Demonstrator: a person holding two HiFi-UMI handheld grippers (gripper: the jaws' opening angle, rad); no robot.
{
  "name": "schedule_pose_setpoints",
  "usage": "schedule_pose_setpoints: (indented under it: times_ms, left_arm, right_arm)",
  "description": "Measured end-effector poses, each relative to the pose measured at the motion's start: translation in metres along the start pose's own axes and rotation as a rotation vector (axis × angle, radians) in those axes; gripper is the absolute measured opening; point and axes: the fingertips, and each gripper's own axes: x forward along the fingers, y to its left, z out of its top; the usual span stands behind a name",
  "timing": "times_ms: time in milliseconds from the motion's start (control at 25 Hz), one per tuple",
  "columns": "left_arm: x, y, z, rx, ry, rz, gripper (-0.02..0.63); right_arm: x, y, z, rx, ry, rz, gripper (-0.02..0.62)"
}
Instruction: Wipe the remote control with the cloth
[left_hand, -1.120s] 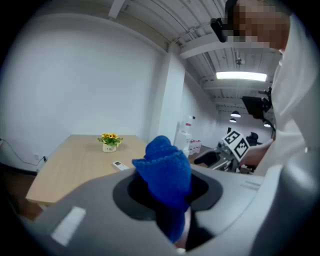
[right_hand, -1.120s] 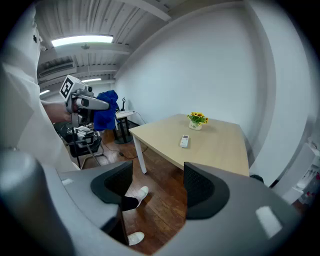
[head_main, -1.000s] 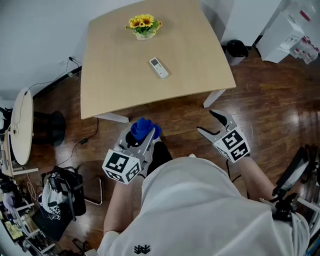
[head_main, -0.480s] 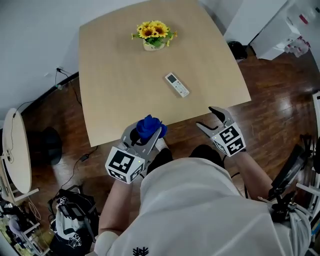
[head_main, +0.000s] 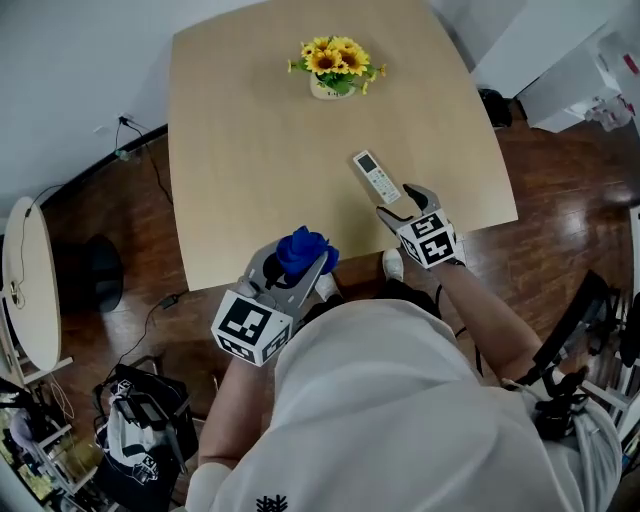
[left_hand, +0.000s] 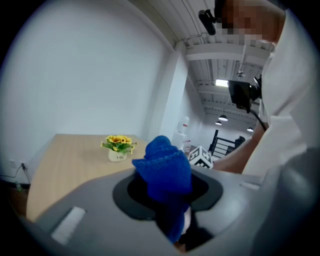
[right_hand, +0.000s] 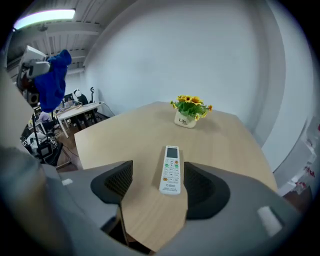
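Jaws of right gripper (head_main: 402, 202) spread, remote control (head_main: 377, 177) flat on table (head_main: 240, 150) just ahead, long axis in line with their gap; left gripper (head_main: 292, 265), farther back, pinches the cloth (head_main: 303, 248)

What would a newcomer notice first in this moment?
The bright blue cloth bunched in the shut left tongs, near the front edge of the table, stands out first. Next, the white remote control lies on the table just ahead of the open right tongs, with a pot of sunflowers farther back.
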Motion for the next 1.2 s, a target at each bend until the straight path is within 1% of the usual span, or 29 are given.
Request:
schedule_pose_setpoints:
  times_ms: [160, 400, 560, 720, 800, 840, 880, 1000, 1200]
  left_arm:
    - [0.001, 0.001, 0.003, -0.017, 0.036, 0.032, 0.144]
    - [0.011, 0.005, 0.005, -0.036, 0.050, 0.057, 0.146]
    - [0.011, 0.008, 0.002, -0.040, 0.075, 0.072, 0.144]
    - [0.013, 0.015, 0.003, -0.040, 0.091, 0.090, 0.144]
    - [0.014, 0.017, 0.003, -0.040, 0.096, 0.093, 0.146]
    - [0.014, 0.017, 0.003, -0.037, 0.095, 0.090, 0.146]
    - [0.014, 0.017, 0.003, -0.033, 0.092, 0.087, 0.146]
    - [0.016, 0.020, 0.007, -0.029, 0.084, 0.087, 0.144]
    - [0.026, 0.029, 0.021, -0.037, 0.084, 0.103, 0.144]
  right_arm:
    - [0.036, -0.008, -0.004, -0.017, 0.016, 0.009, 0.322]
    - [0.078, -0.017, -0.012, -0.001, 0.039, 0.021, 0.322]
    - [0.094, -0.021, -0.019, 0.018, 0.051, 0.002, 0.322]
    - [0.108, -0.022, -0.026, 0.020, 0.064, 0.012, 0.319]
    - [0.110, -0.024, -0.030, 0.040, 0.062, 0.011, 0.298]
    - [0.109, -0.026, -0.030, 0.052, 0.061, 0.008, 0.237]
    - [0.107, -0.026, -0.029, 0.061, 0.061, 0.010, 0.221]
    - [0.101, -0.023, -0.023, 0.056, 0.065, 0.038, 0.219]
    - [0.099, -0.029, -0.032, -0.006, 0.088, 0.081, 0.218]
